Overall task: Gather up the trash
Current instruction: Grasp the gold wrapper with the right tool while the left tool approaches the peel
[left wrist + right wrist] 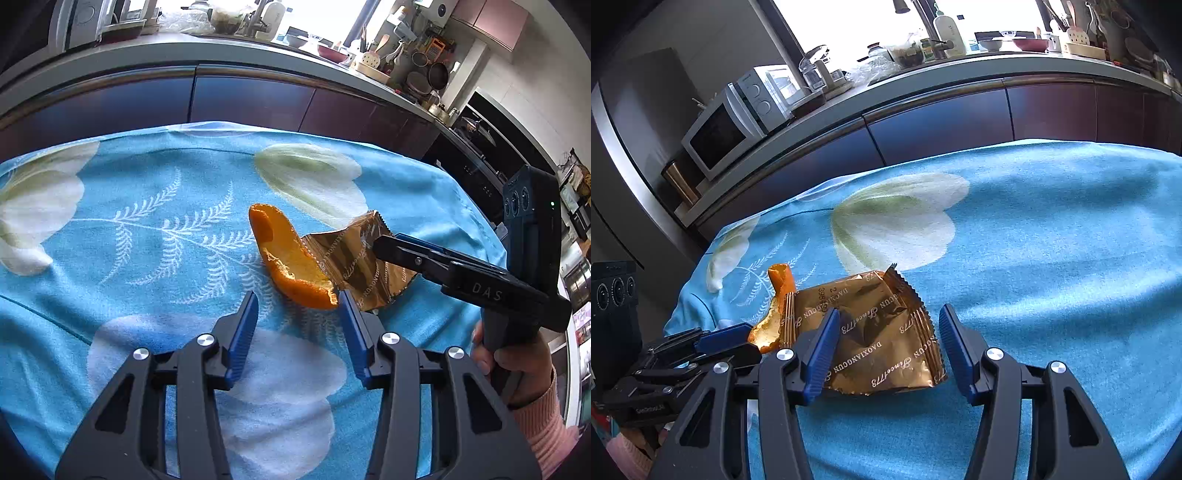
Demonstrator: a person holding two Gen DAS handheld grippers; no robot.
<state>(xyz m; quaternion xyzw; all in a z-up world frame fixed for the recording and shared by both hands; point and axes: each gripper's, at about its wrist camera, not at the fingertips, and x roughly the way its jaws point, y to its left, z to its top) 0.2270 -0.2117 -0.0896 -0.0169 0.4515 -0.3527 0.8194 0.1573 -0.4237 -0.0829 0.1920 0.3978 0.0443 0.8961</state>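
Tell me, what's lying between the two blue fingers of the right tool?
In the right wrist view, the gold snack wrapper lies on the blue flowered cloth between the open right tool's fingers, its near left part behind the left finger; neither pad presses it.

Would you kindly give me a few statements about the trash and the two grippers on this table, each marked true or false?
1. The orange peel touches the gold wrapper. True.
2. The left gripper is shut on the peel. False: its fingers stand apart, the peel's near end just ahead of them, ungripped.
3. The wrapper lies on a blue flowered cloth. True.
4. The right gripper holds the wrapper lifted off the cloth. False: its fingers are open and the wrapper lies on the cloth.
5. The wrapper is silver and unprinted. False: it is gold with white lettering.
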